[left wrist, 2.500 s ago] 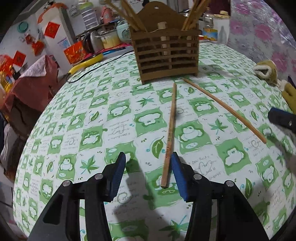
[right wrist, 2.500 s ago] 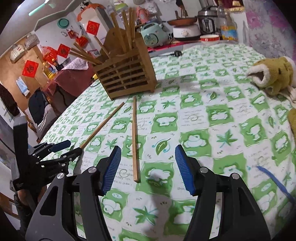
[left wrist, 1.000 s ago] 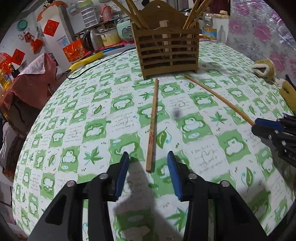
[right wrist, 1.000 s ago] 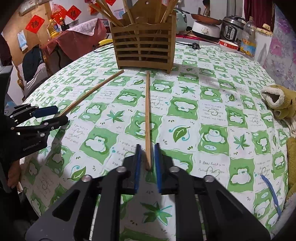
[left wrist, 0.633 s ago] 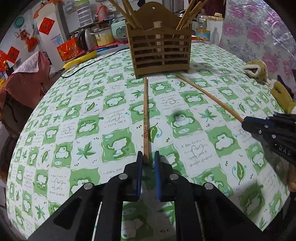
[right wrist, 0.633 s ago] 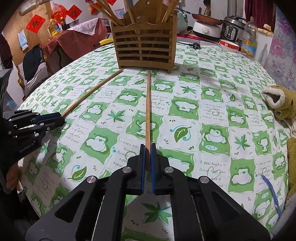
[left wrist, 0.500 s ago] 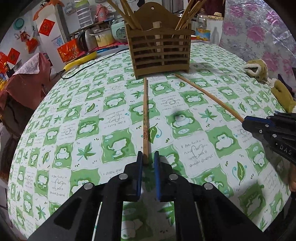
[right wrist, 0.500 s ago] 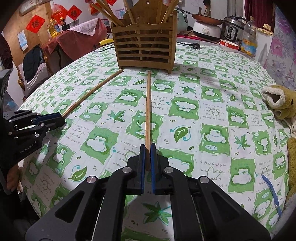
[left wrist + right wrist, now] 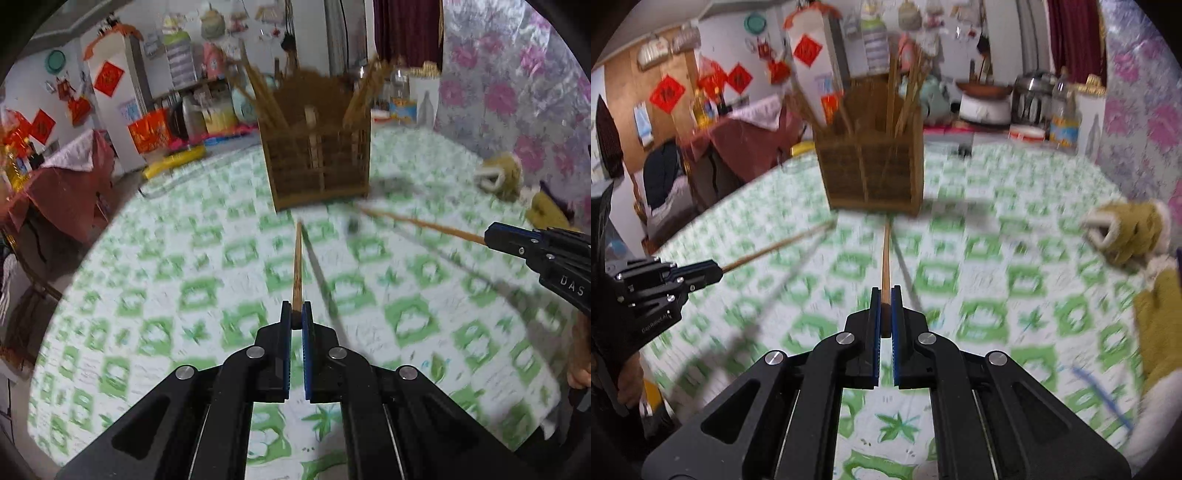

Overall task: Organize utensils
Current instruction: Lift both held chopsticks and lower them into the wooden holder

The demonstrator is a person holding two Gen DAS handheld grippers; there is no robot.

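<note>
Chopsticks, one pinched by its near end in my left gripper (image 9: 296, 315) and one in my right gripper (image 9: 885, 301), point lengthwise straight ahead at the wooden holder (image 9: 317, 162), both off the tablecloth (image 9: 177, 280).

Motion blur smears the tabletop (image 9: 155, 280) pattern in both views, and the slats of the wooden holder (image 9: 319, 162) run together. The near end of each chopstick (image 9: 296, 269) is hidden between pads. The stuffed toy (image 9: 1126, 236) at the tabletop's right edge is cut off by the frame.
</note>
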